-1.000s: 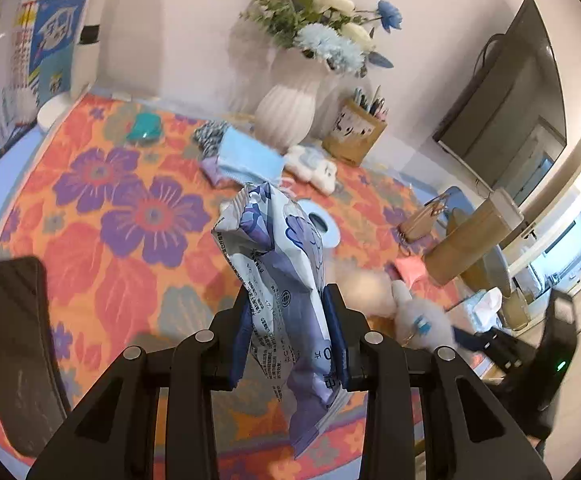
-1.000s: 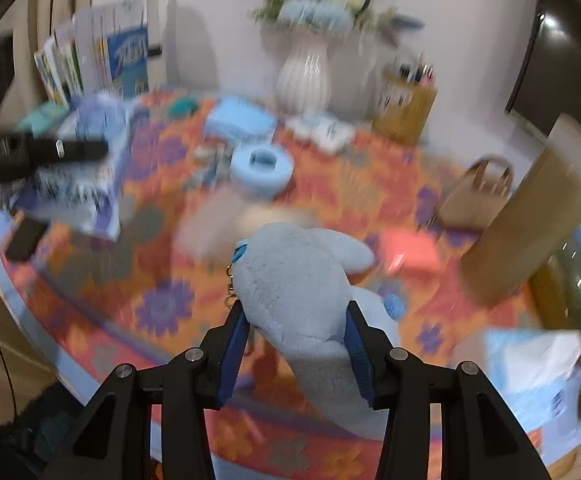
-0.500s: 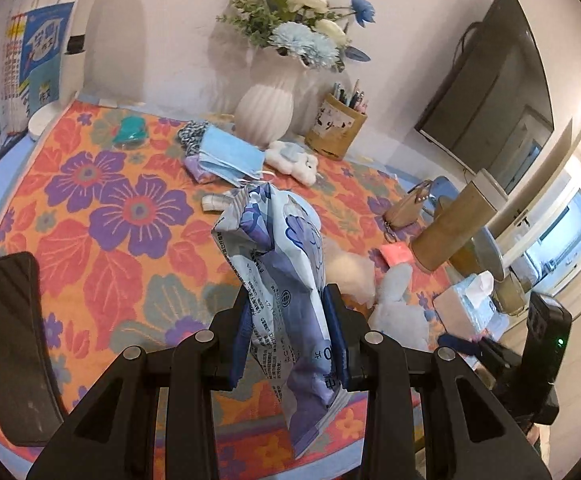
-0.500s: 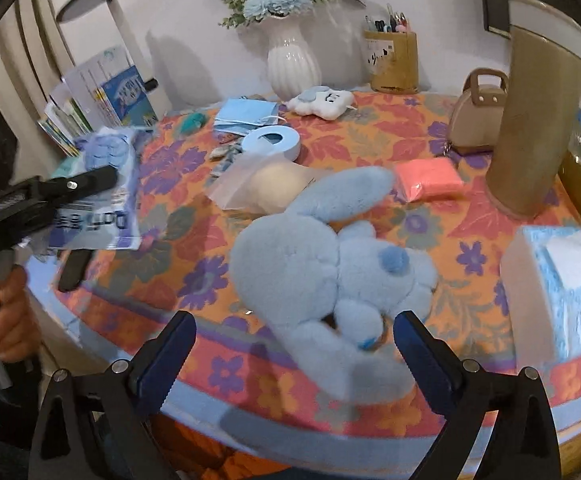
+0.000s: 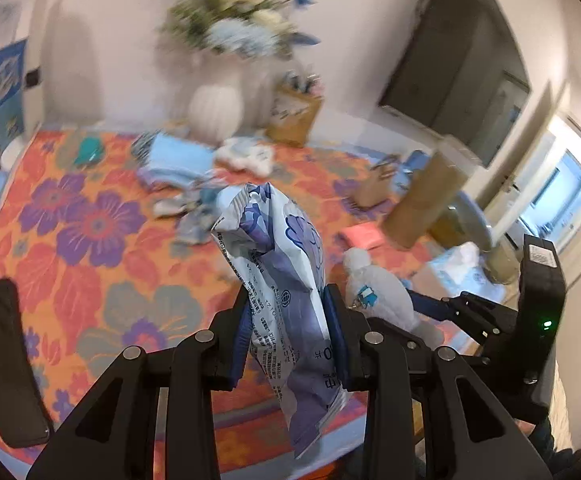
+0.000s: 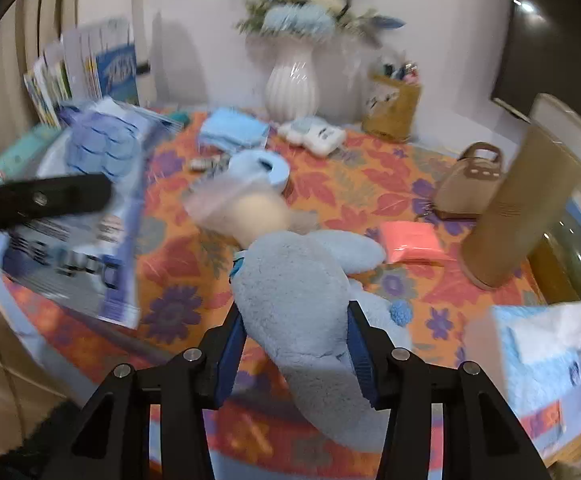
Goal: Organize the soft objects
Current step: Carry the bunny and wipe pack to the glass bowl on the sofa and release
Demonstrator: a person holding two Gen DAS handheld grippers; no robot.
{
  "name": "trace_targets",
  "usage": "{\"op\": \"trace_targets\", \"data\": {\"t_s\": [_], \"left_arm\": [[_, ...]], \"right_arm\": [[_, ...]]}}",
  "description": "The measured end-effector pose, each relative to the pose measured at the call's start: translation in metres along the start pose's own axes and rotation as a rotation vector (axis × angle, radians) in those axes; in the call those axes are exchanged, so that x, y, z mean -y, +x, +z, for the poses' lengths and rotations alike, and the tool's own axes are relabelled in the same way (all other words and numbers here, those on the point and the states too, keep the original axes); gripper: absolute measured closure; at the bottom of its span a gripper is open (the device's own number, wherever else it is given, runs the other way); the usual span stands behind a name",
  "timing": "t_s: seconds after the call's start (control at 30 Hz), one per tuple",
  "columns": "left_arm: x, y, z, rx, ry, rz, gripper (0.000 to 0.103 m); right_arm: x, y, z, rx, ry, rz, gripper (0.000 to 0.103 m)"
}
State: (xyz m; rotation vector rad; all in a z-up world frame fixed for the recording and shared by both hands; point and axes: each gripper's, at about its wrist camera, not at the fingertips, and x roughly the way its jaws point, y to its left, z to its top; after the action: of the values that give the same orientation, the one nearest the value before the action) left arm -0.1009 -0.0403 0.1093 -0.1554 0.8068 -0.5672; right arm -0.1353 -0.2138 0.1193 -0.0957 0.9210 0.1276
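Right tool [image 6: 296, 354] closing, apparently squeezing plush toy [image 6: 290, 280].

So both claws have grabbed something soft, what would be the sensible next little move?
Probably lift the blue plush toy clear of the flowered tablecloth. The right gripper is closing, its pads around the toy. The left gripper already holds the wipes pack aloft.

Both wrist cameras look steeply down, close over the floral-clothed table [image 5: 90, 240].

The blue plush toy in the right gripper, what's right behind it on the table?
Behind the blue plush toy lies a clear bag with something cream, then a blue tape roll. The bag's near end is hidden by the plush.
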Motion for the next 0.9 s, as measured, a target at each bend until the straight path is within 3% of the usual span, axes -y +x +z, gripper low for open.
{"op": "trace_targets", "data": {"t_s": [0.07,0.23,0.37,0.57,0.67,0.8,0.9], "left_arm": [[0.019,-0.010,0.008,0.030,0.044,-0.025,0.072],[0.080,-0.020,0.033,0.054,0.162,-0.103,0.072],[0.149,-0.009,0.054,0.031,0.260,-0.225,0.072],[0.257,0.042,0.094,-0.032,0.312,-0.379,0.072],[0.296,0.076,0.114,-0.064,0.309,-0.425,0.072],[0.334,0.125,0.135,-0.063,0.317,-0.379,0.072],[0.344,0.166,0.141,-0.089,0.298,-0.325,0.072]], "right_arm": [[0.011,-0.026,0.000,0.041,0.040,0.017,0.056],[0.053,-0.091,-0.006,0.133,0.131,-0.039,0.056],[0.111,-0.145,-0.009,0.173,0.220,-0.175,0.056],[0.217,-0.196,-0.005,0.223,0.407,-0.347,0.056],[0.280,-0.208,0.005,0.277,0.540,-0.297,0.055],[0.355,-0.194,0.017,0.289,0.708,-0.177,0.055],[0.391,-0.161,0.025,0.239,0.777,-0.162,0.055]]}}
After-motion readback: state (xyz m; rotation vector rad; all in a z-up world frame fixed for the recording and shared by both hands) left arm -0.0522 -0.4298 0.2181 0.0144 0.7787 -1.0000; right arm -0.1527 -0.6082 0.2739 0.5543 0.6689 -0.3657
